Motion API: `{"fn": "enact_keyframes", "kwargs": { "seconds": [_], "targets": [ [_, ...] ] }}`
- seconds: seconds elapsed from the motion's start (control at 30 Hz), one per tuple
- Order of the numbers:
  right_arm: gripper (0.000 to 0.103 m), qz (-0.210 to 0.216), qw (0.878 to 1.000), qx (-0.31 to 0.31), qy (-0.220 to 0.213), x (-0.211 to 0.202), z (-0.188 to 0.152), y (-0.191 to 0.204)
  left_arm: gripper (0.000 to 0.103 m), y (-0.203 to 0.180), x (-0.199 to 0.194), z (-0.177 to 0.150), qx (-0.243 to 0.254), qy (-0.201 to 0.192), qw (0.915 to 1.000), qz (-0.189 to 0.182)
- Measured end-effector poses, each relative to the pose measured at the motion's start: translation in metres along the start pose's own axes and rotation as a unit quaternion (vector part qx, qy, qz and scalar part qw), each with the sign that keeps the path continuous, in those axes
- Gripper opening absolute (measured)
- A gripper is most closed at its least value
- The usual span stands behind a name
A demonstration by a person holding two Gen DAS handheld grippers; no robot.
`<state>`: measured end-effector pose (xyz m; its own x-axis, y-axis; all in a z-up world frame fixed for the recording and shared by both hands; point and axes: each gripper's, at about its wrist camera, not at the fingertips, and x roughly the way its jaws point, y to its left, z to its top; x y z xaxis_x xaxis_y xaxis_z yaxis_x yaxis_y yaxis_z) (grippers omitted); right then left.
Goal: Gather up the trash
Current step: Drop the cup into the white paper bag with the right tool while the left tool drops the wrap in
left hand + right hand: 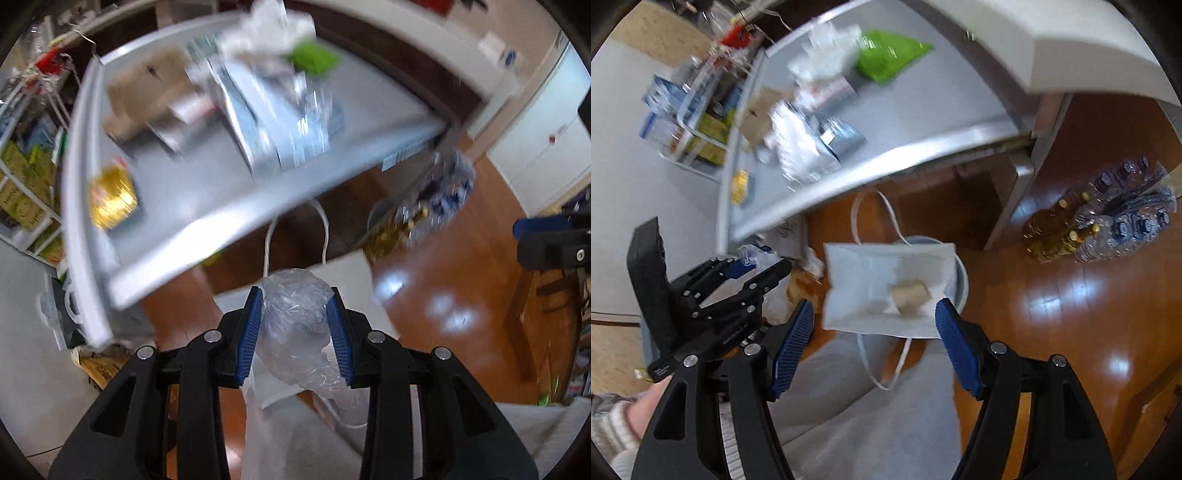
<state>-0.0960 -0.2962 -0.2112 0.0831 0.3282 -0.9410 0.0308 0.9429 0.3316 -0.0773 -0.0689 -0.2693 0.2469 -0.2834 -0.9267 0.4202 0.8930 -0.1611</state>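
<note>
The left gripper [297, 332] is pinching a crumpled wad of clear plastic wrap [299, 317] between its blue pads, and the wad is hanging above the open mouth of the white paper bag [886, 280] that is standing on the wood floor just off the table's near edge. The wrap is looking very light, soft and springy, so it is likely going to cling or drift rather than drop straight; a hold across its bulkiest middle, as here, seems the safest grip. The right gripper [875, 343] is standing spread with nothing between its pads, hovering over the same bag.

More litter is lying on the grey table [207, 192]: a green packet [886, 55] toward the far edge, silver foil pouches [812, 147] near the middle, and a yellow wrapper [112, 197] by the left edge.

The right wrist view is showing the inside of the bag, where a brown cardboard piece [910, 295] is already lying, plus a cluster of bottles [1108, 214] on the floor; the left wrist view is showing the grip on the wrap clearly, which the other view is only catching from the side
</note>
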Motion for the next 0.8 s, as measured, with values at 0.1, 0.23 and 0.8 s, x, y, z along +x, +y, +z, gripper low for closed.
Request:
{"fn": "enact_keyframes", "kwargs": {
  "seconds": [0.1,0.23,0.8],
  "targets": [
    [0.068,-0.007,1.000,0.015,0.015,0.022,0.001,-0.009,0.037,-0.004,0.027,-0.008,0.009,0.034,0.9994,-0.007],
    [0.068,-0.025,0.999,0.021,0.032,0.045,0.003,-0.017,0.037,-0.014,0.057,-0.014,0.029,0.062,0.9976,-0.007],
    [0.073,-0.048,0.998,0.026,0.035,0.042,0.000,-0.027,0.085,-0.025,0.083,-0.014,0.047,0.065,0.9967,0.010]
  ]
}}
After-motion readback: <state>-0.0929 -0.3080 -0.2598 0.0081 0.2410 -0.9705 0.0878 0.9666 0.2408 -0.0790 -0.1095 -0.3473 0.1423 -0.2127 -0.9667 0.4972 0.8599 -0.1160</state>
